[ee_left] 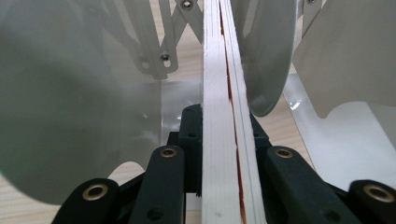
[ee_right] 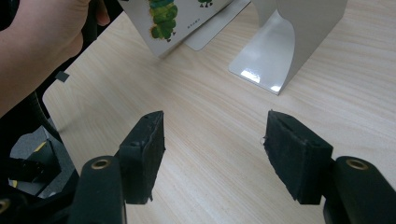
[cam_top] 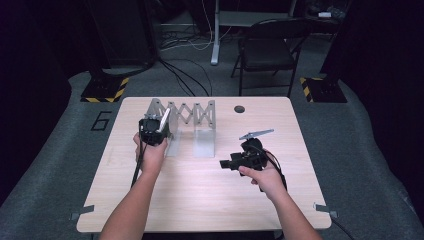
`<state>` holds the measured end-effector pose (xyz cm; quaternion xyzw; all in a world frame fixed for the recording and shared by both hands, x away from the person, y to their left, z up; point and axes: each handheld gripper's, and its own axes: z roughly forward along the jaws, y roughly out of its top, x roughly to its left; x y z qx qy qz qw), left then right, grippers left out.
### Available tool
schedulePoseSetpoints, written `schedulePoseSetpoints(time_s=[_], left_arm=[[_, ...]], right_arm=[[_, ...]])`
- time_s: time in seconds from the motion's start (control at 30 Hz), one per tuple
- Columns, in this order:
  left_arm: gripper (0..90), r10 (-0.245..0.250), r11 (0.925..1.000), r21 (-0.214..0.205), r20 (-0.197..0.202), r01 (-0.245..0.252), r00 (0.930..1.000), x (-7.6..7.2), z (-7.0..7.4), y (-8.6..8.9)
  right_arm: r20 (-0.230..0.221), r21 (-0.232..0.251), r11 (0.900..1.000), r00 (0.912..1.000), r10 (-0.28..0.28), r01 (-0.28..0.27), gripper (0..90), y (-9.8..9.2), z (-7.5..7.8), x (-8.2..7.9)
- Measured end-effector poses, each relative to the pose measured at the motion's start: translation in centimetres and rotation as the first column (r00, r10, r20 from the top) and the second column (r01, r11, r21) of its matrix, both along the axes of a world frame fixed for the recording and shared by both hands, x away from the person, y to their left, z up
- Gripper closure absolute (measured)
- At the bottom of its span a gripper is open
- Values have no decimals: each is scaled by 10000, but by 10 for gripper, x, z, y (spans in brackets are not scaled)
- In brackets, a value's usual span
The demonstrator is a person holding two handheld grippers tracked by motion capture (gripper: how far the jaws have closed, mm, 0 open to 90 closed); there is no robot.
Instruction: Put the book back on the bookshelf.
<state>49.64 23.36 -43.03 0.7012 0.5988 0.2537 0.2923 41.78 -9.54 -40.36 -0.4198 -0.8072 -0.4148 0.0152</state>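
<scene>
The left gripper (cam_top: 156, 126) is clamping a thin book (cam_top: 163, 120) at the rack (cam_top: 197, 117) on the table (cam_top: 200, 195) in the high view, the left gripper view is showing its edge between dividers (ee_left: 70, 107), so seating it comes next, and the right gripper (ee_right: 212, 156) is idling open.

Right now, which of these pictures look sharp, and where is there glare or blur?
High view: table evenly lit, dark surroundings, slightly soft. Left gripper view: the book edge is fairly sharp, but the rack plate at the left is a blurred grey mass. Right gripper view: sharp wood grain, a bright glare patch on the rack's glossy foot.
</scene>
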Motion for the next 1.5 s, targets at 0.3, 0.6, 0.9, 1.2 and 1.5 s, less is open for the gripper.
schedulePoseSetpoints(time_s=[0.3, 0.6, 0.9, 1.2, 1.5], left_arm=[[761, 338, 9993, -152, 103, -336, 9994, 3, -2, -2], [747, 396, 9992, 57, -107, -395, 9992, 3, -6, -5], [741, 282, 9996, 74, -80, -281, 9996, 3, -4, -4], [737, 192, 9998, 95, -158, -190, 9997, 2, -2, -1], [728, 128, 9999, -77, -79, -129, 9999, 0, 3, 1]], right_arm=[[-18, -8, 10000, 10000, 2, -2, 379, -1, -1, 1], [27, -6, 10000, 10000, 66, -66, 379, 0, -1, 1], [22, -26, 10000, 10000, 58, -58, 379, 0, -1, 1], [37, -22, 10000, 10000, 56, -56, 379, 0, -1, 1], [26, -43, 10000, 10000, 54, -54, 378, 0, -1, 1]])
